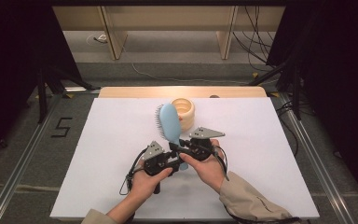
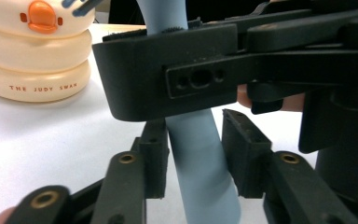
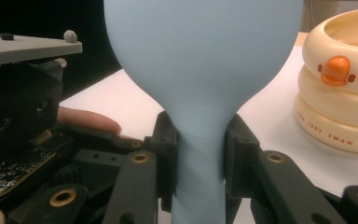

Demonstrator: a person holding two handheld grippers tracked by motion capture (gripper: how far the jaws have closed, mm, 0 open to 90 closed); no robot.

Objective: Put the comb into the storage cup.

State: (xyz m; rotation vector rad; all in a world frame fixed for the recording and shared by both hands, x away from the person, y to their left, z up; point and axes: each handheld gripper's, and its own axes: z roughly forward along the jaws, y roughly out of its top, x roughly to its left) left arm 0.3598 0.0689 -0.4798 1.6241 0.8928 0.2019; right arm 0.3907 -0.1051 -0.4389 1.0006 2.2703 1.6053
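A lab: white table (image 1: 121,186) between dark curtains (image 1: 9,56), floor cables (image 1: 256,46), taped number (image 1: 61,127).

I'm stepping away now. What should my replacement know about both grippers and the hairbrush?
Right gripper: shut on the blue hairbrush, at the neck just below its head.
Left gripper: open, jaws either side of the handle lower down; the left jaw looks to touch it, the right stands apart.
Brush is held up off the white table, head toward the cream duck bowl.
Likely left: close the left gripper, then move the brush.
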